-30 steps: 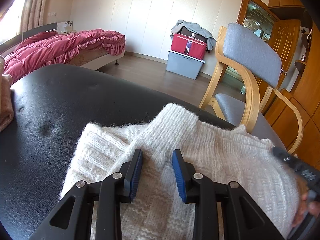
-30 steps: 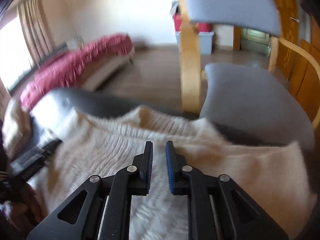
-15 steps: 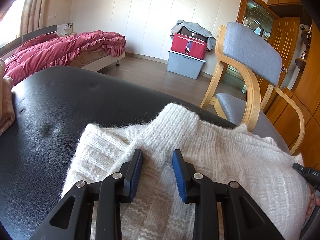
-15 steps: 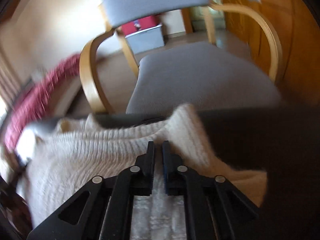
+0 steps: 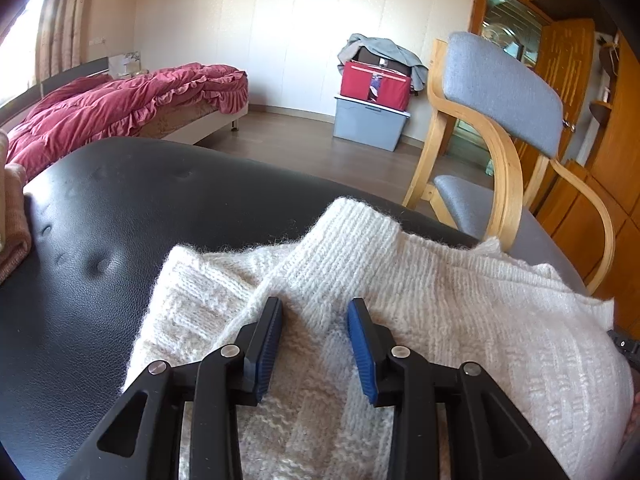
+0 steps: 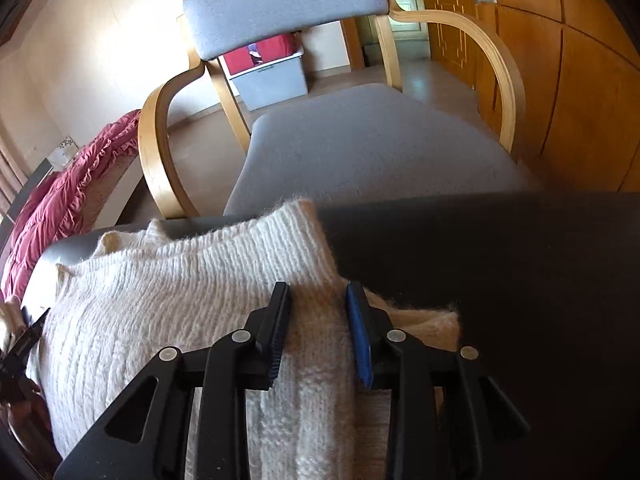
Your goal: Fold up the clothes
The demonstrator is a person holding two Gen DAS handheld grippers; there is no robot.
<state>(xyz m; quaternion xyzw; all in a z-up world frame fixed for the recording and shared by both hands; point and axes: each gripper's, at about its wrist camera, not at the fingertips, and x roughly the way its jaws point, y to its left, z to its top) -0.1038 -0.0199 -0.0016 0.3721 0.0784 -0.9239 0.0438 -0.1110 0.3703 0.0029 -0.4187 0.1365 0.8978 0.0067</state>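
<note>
A cream knitted sweater [image 5: 420, 304] lies on a black padded leather surface [image 5: 120, 240]. One sleeve is folded across its body, the ribbed cuff [image 5: 352, 224] pointing away. My left gripper [image 5: 315, 320] is open, its jaws straddling that sleeve just above the knit. In the right wrist view the sweater [image 6: 160, 300] fills the lower left, with another ribbed cuff [image 6: 296, 236] near the surface's far edge. My right gripper [image 6: 318, 312] is open, its jaws on either side of this sleeve.
A grey cushioned wooden armchair [image 6: 360, 136] stands right behind the black surface [image 6: 500, 272]. A pinkish folded cloth [image 5: 12, 224] lies at the left edge. Farther off are a bed with a red quilt [image 5: 120, 100], stacked storage boxes [image 5: 372, 108] and wooden doors [image 6: 580, 80].
My right gripper swung right to the sweater's right sleeve and opened from nearly shut. My left gripper stayed open over the left sleeve, hardly moving.
</note>
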